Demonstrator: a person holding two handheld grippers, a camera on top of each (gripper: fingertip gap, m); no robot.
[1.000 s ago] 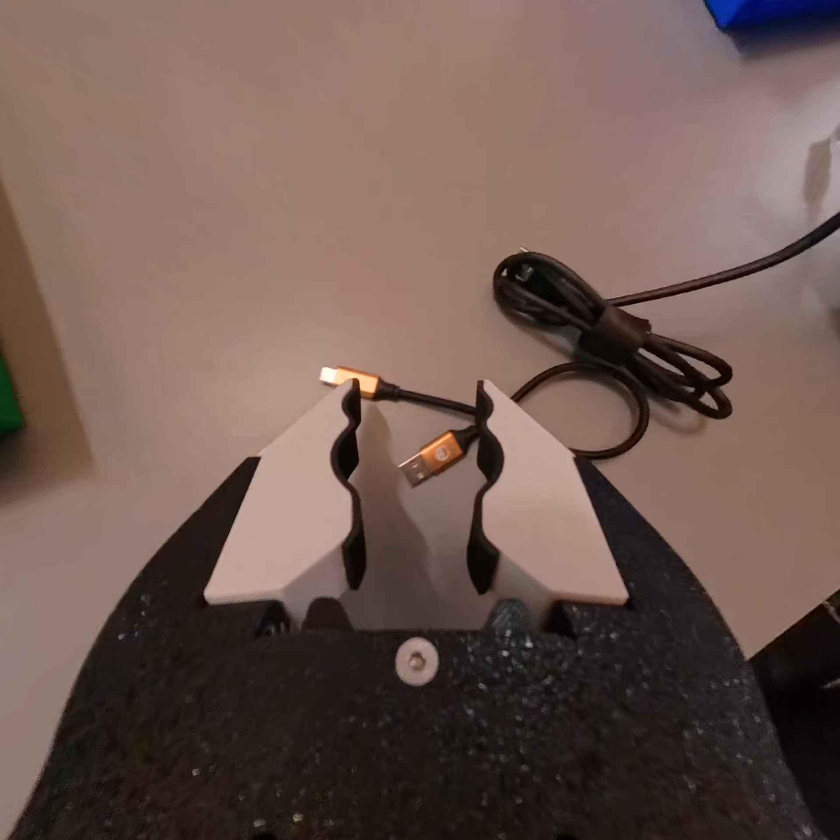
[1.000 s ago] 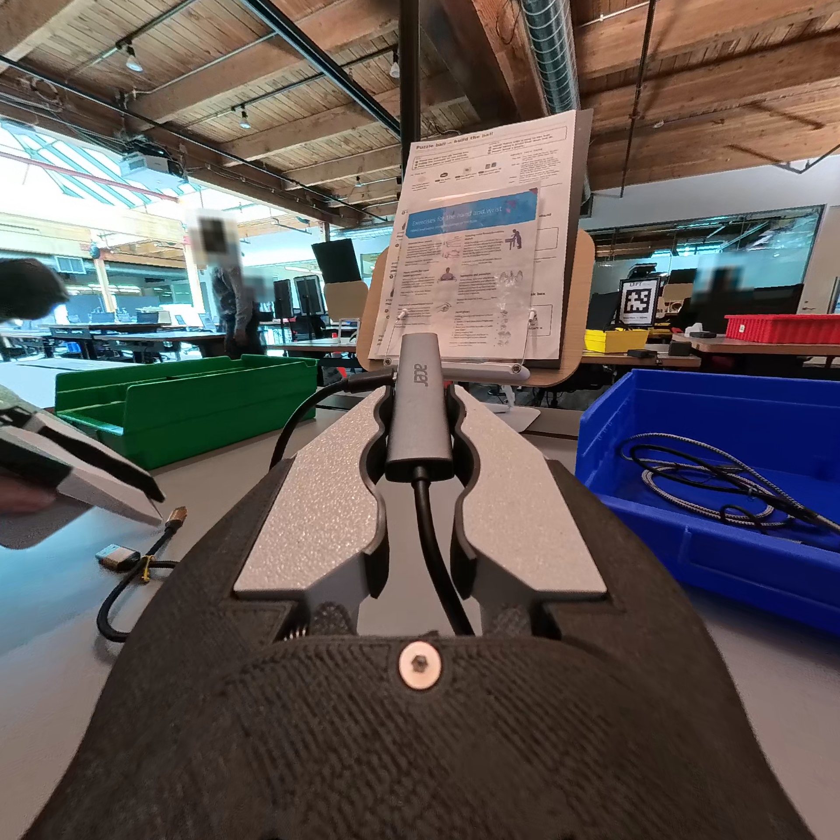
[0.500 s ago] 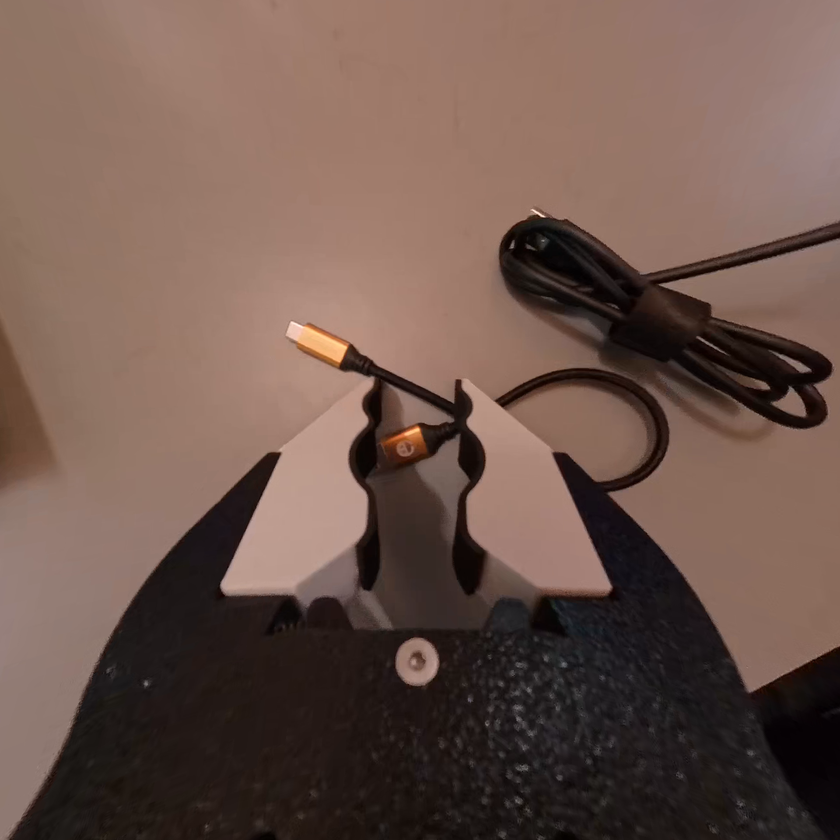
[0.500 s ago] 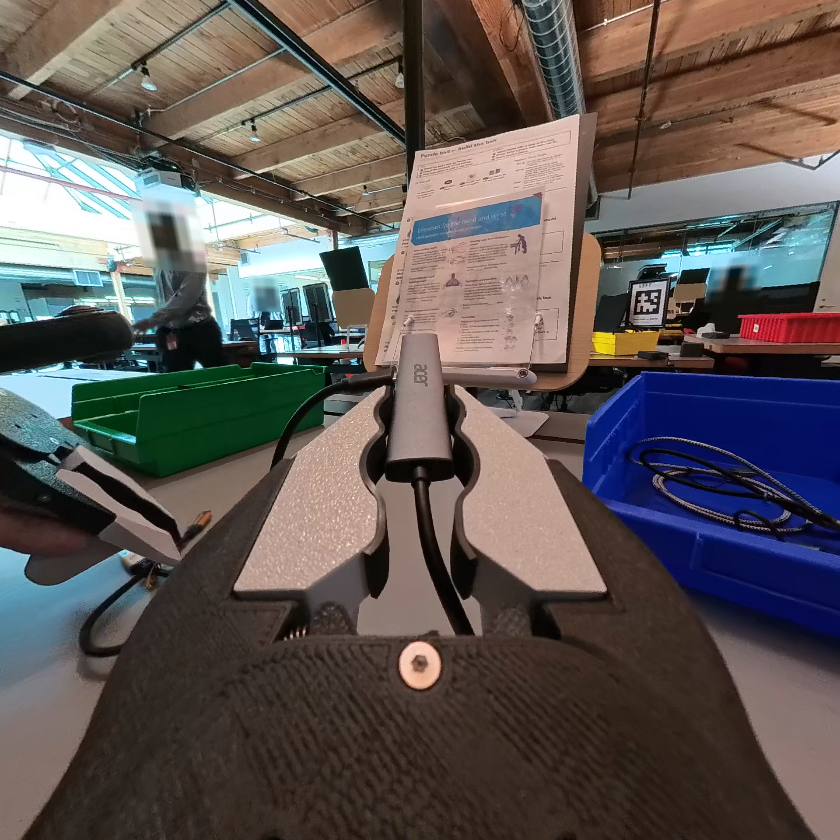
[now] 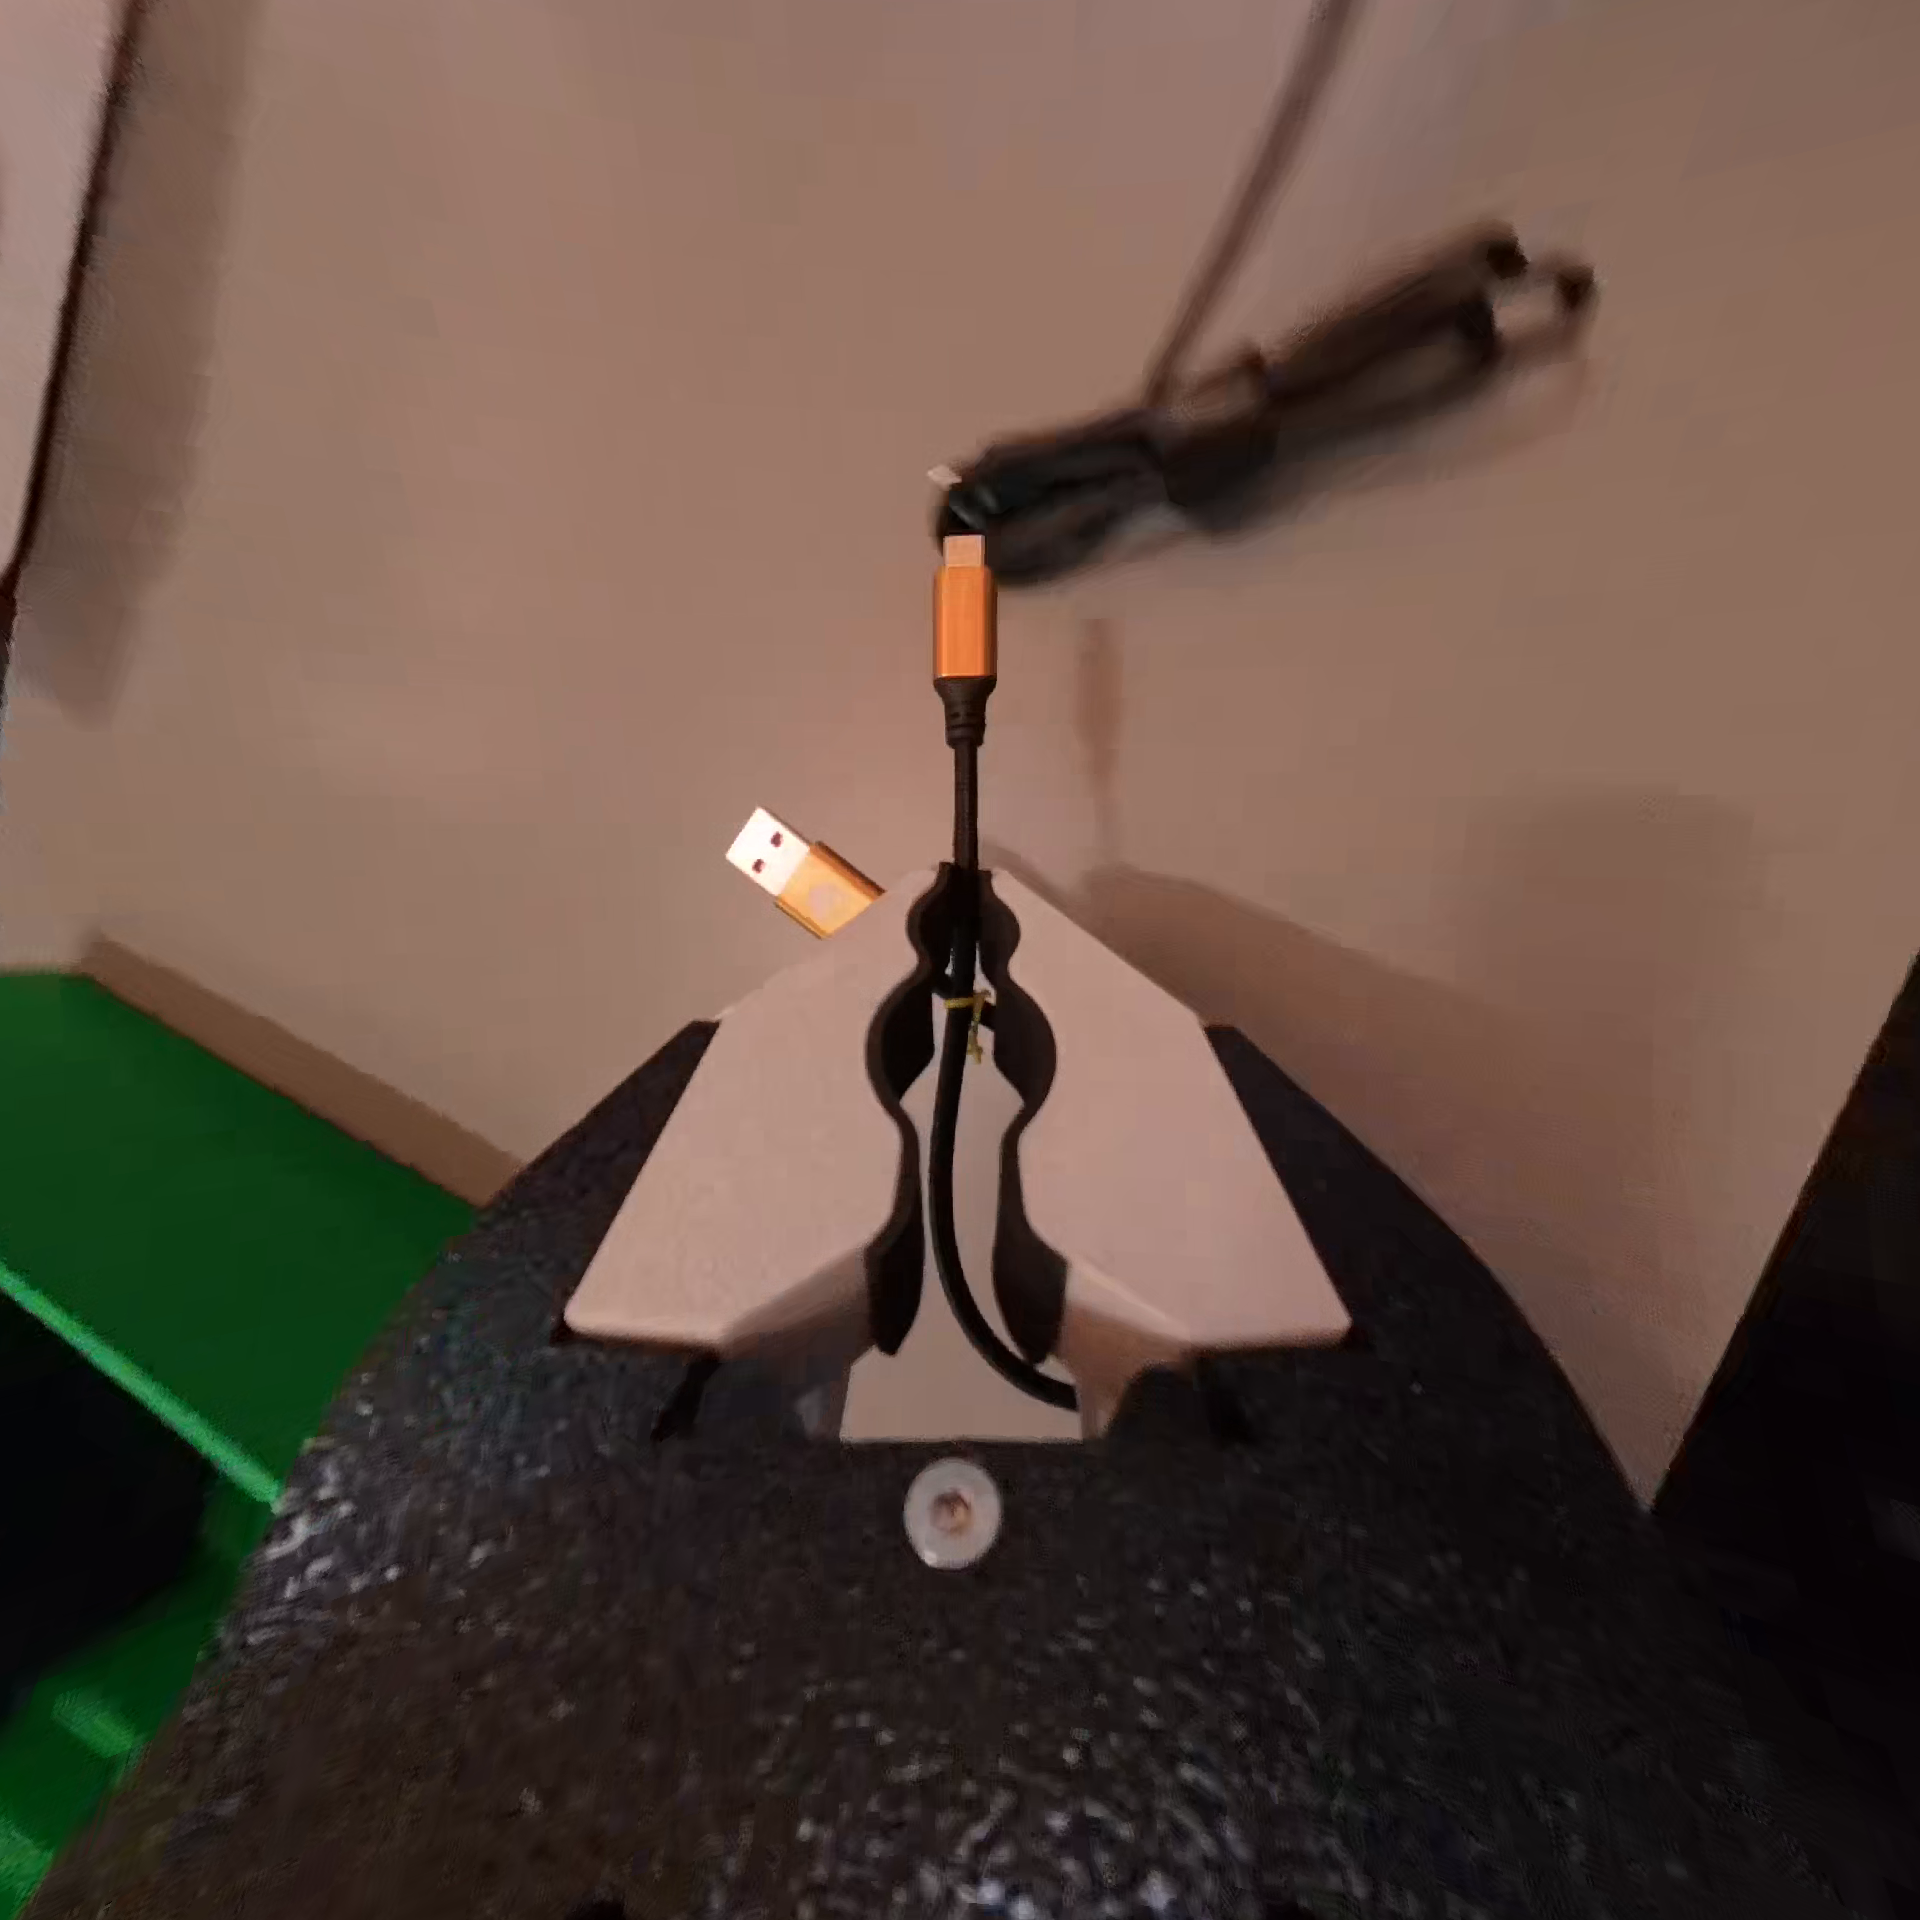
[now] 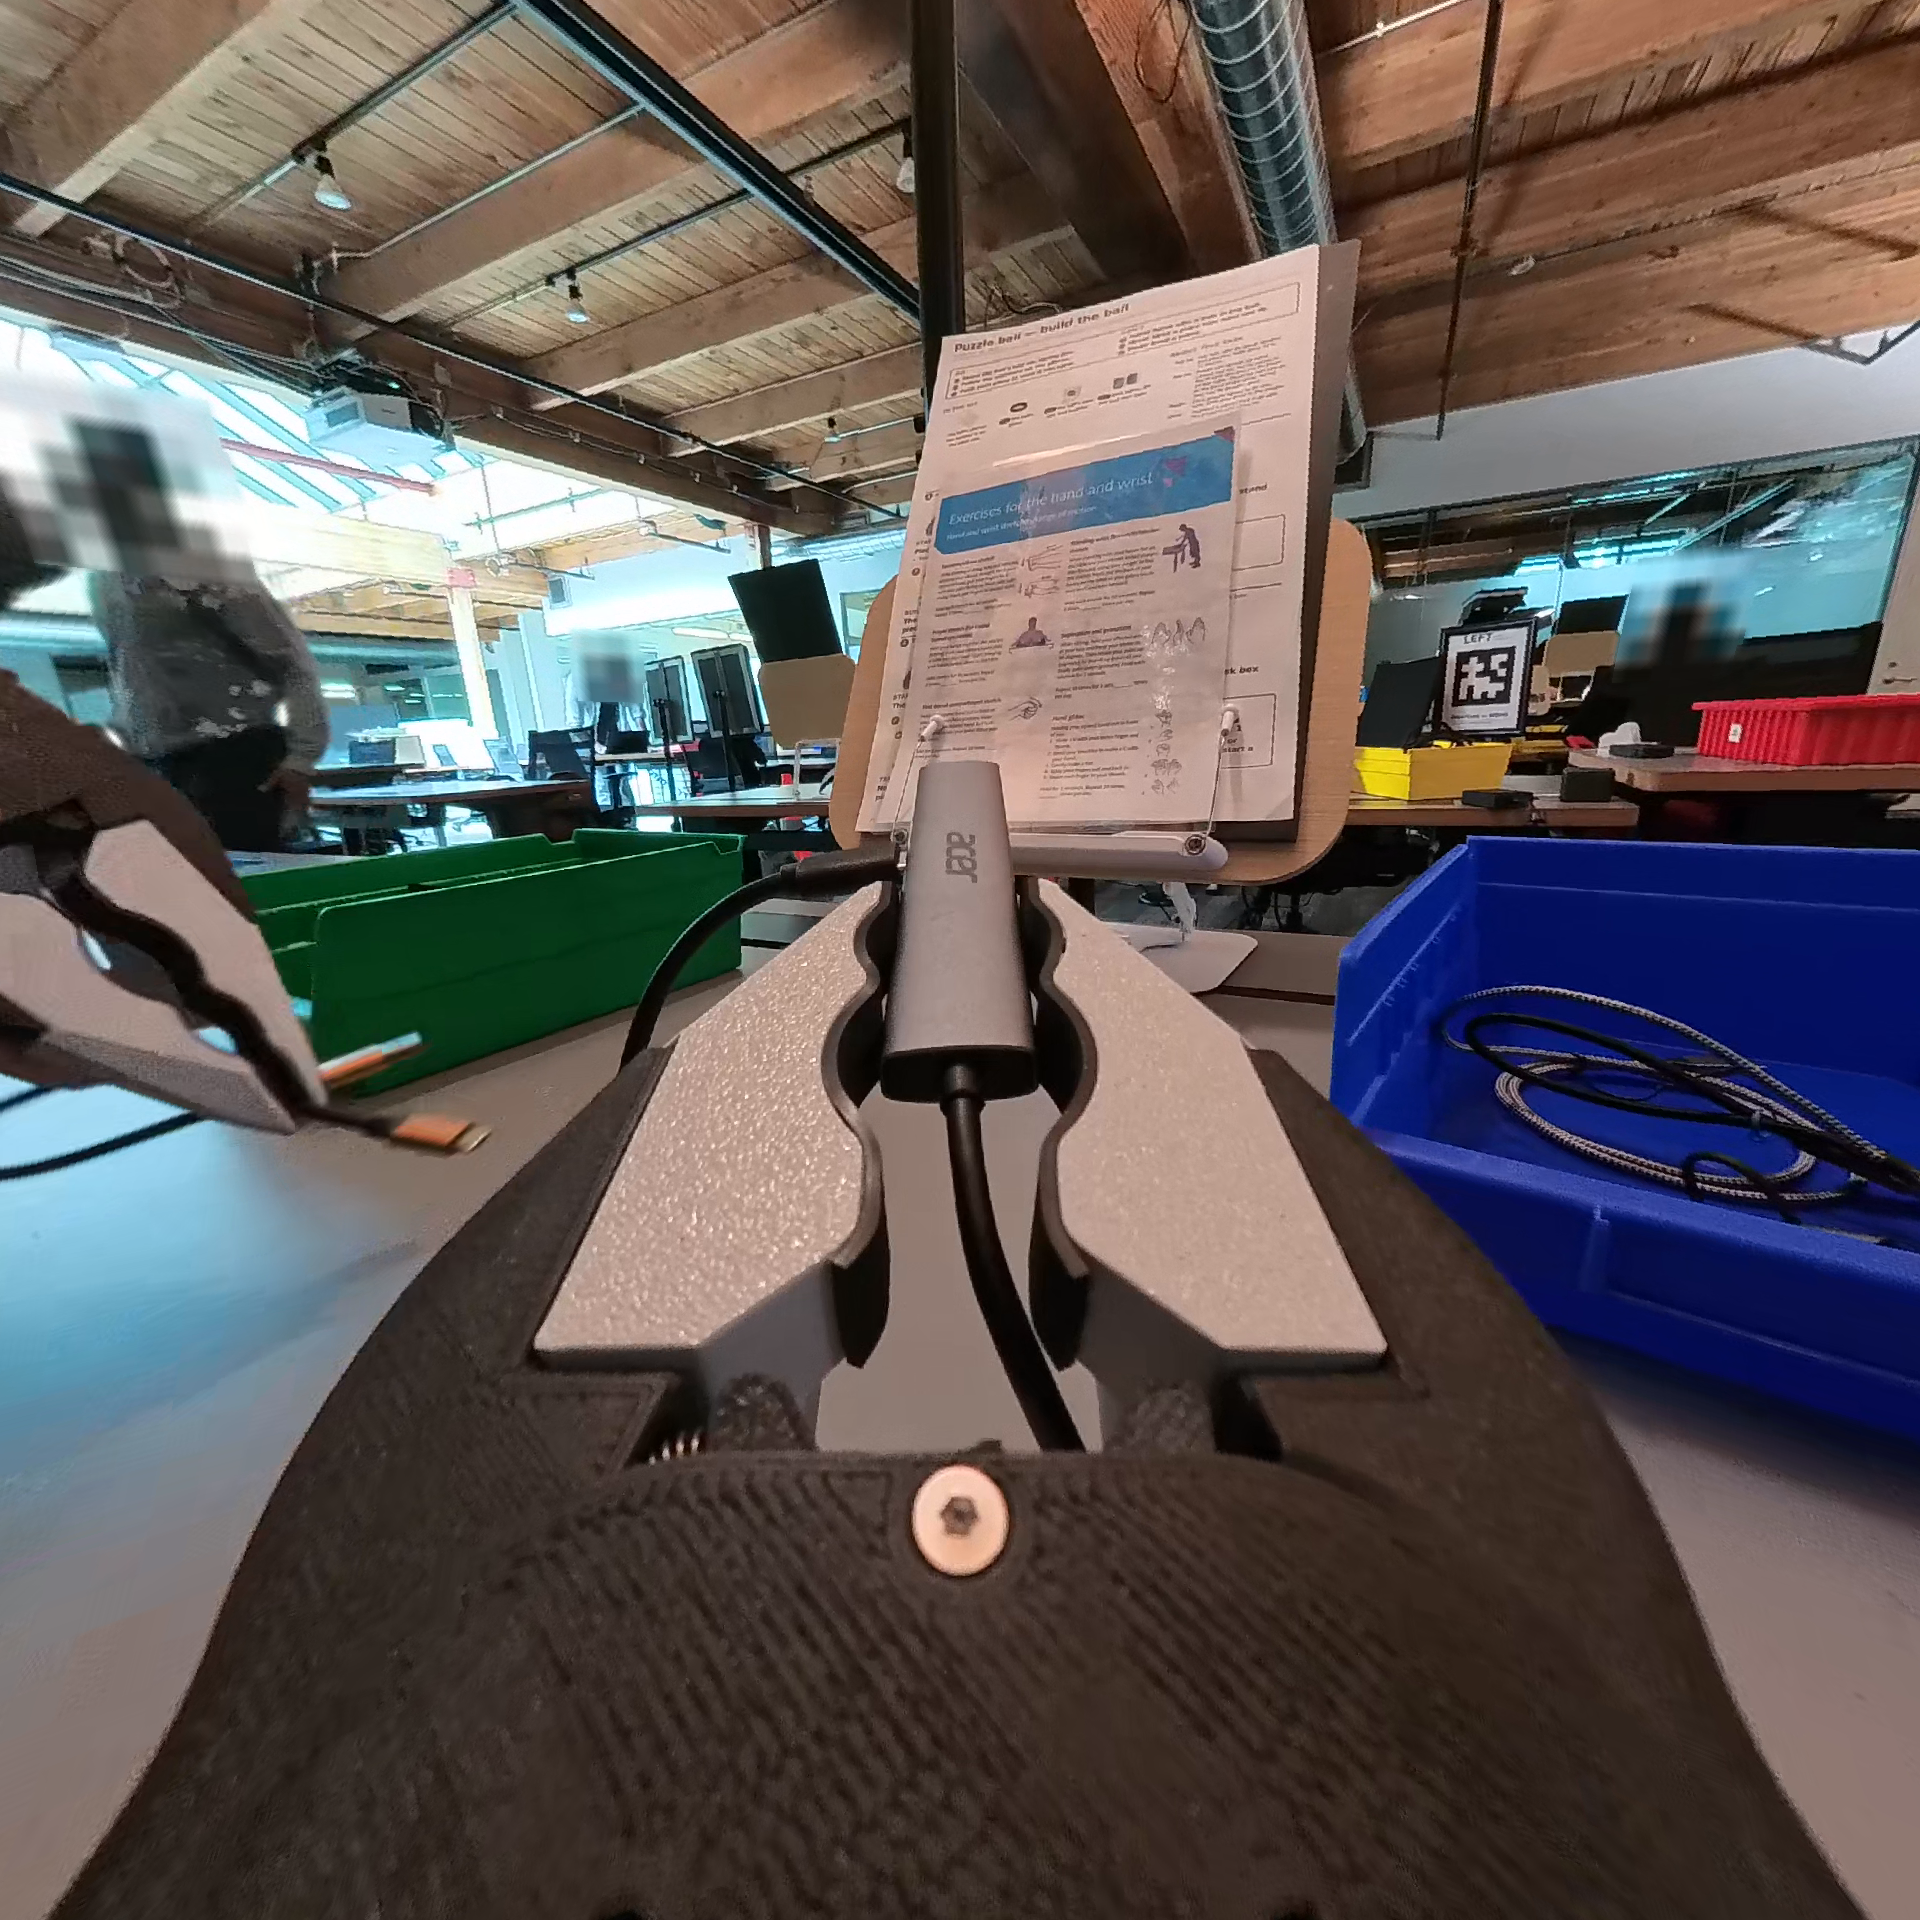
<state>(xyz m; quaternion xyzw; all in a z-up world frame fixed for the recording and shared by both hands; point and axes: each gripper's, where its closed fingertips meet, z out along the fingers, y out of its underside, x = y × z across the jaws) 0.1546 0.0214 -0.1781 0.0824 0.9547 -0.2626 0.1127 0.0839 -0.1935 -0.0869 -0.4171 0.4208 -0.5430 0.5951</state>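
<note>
Two jaws now pinching orange-tipped cable (image 5: 963, 727) — lifted, hub (image 6: 954, 935) unmoved

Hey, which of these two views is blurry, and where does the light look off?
Left wrist view: motion blur smears the black cable bundle and green bin, while the orange plug stays sharp; warm, dim cast. Right wrist view: mostly crisp, the left claw slightly blurred, windows blown out.

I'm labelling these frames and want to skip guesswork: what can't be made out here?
- Bundled black cable, left wrist view: motion blur smears its plugs.
- Grey adapter, right wrist view: its far end and ports face away.
- Short cable, left wrist view: its loop runs out of sight below the left gripper.
</note>
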